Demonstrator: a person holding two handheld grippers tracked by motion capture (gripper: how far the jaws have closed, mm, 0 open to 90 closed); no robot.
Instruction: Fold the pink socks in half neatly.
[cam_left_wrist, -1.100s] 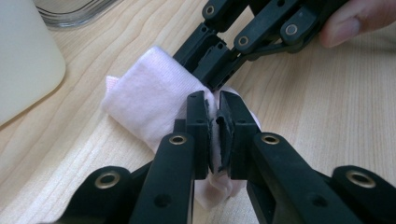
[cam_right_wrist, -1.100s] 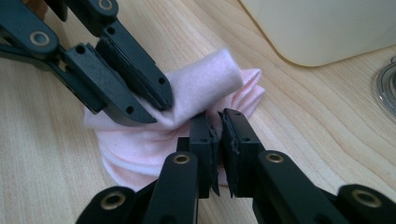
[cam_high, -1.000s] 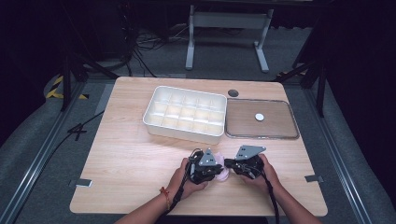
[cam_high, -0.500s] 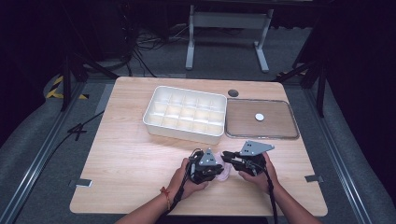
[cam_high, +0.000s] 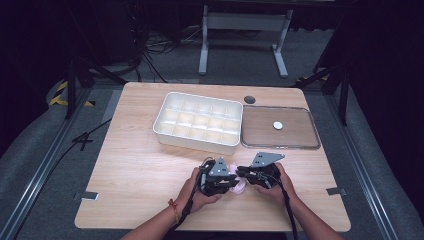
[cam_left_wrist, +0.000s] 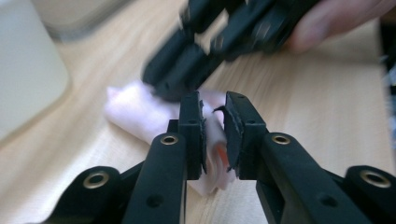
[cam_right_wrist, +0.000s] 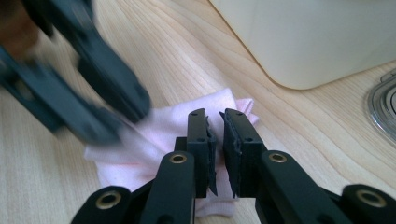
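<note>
My left gripper (cam_left_wrist: 215, 133) is clamped on a fold of the pale pink cloth (cam_left_wrist: 135, 114), which bulges between the jaws with an orange streak showing in the gap; my right gripper (cam_right_wrist: 215, 140) stands over the same cloth (cam_right_wrist: 163, 130) with its jaws nearly together, a narrow gap between them, and I cannot tell whether any fabric is caught there. The cloth lies bunched on the wooden table (cam_high: 135, 165), near its front edge, between my two hands, well short of the white compartment tray (cam_high: 199, 122).

Judgement: the step in hand is folding or gathering the cloth with both tools; the next move calls for a sure hold by the right gripper on a free edge, opposite the left's hold, without the tools fouling each other.

Surface: light wood grain, flat, dry; a clear lid (cam_high: 280, 128) lies just right of the tray, a small white disc on it. Room: dark surround, grey floor, cables and a metal stand beyond the table.
</note>
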